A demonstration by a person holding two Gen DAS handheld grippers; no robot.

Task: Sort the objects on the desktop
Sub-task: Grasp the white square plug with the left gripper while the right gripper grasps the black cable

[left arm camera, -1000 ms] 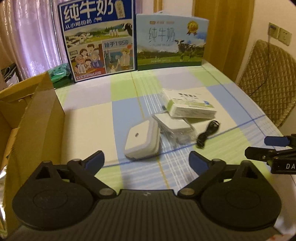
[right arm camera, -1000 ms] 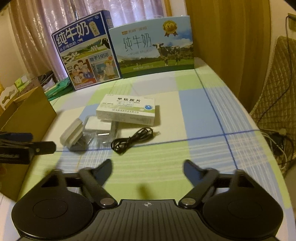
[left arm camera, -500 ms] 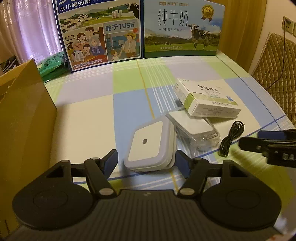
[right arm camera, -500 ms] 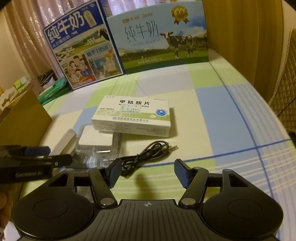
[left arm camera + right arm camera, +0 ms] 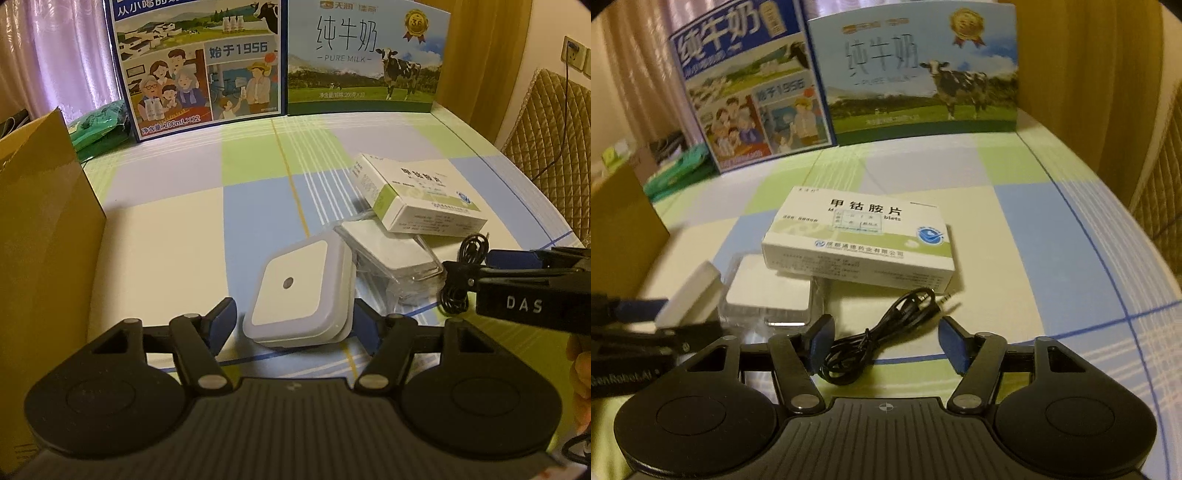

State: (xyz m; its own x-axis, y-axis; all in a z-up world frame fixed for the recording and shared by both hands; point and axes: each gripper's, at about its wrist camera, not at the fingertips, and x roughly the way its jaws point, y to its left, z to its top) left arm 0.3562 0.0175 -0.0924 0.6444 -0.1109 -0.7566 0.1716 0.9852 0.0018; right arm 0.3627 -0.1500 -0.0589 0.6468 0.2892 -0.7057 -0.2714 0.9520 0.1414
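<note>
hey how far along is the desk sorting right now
Nothing looks sorted yet. In hand: the open left gripper straddles the white night light, and the open right gripper straddles the black cable; neither has closed. Left on the table: the medicine box and the clear plastic case.

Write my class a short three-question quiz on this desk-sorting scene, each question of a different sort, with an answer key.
1. True or false: the left gripper is already clamped shut on the white square night light.
2. Multiple choice: which thing lies between the fingers of the right gripper? A) the medicine box B) the coiled black audio cable C) the clear plastic case
3. Fill in: the medicine box rests partly on top of the ____.

Key: 1 false, the fingers stand either side of the light with a gap showing on the left side; 2 B; 3 clear plastic case.
</note>
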